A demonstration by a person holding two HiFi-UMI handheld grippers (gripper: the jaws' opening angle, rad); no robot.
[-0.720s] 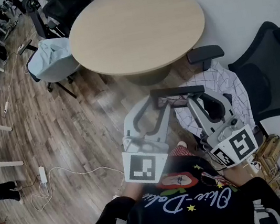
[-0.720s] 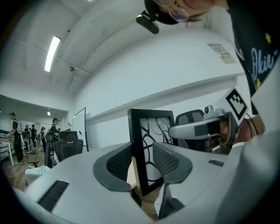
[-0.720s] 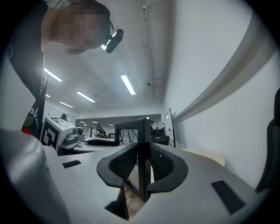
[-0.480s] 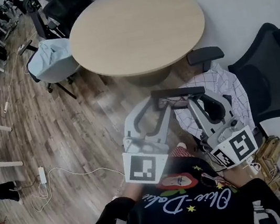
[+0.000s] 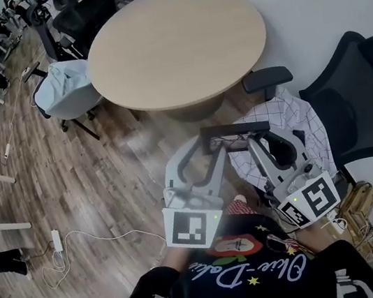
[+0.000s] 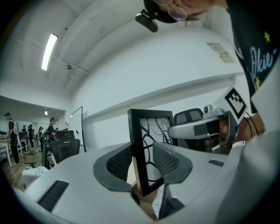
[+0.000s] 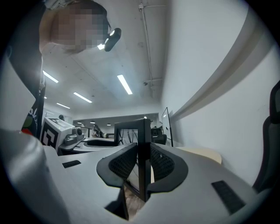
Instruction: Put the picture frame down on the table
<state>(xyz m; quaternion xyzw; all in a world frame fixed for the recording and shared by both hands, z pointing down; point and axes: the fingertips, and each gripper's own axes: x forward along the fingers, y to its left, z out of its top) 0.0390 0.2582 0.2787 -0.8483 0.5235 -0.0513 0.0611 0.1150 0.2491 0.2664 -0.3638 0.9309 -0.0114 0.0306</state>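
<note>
A black picture frame (image 5: 235, 129) with a white panel of black curved lines hangs in the air between both grippers, seen edge-on in the head view. My left gripper (image 5: 212, 142) is shut on its left end; the frame (image 6: 146, 148) stands upright between the meshed pads. My right gripper (image 5: 252, 138) is shut on the other end, with the frame's black edge (image 7: 143, 162) pinched between its pads. The round light-wood table (image 5: 176, 44) lies ahead, beyond the frame, with nothing on its top.
A black office chair (image 5: 359, 102) with a checked cloth (image 5: 288, 120) on it stands at the right, its armrest (image 5: 267, 79) near the table edge. A light-blue chair (image 5: 67, 90) is at the table's left. A white cable (image 5: 80, 233) runs over the wood floor.
Both grippers and the frame have drifted slightly forward toward the table. The hold on the frame is unchanged.
</note>
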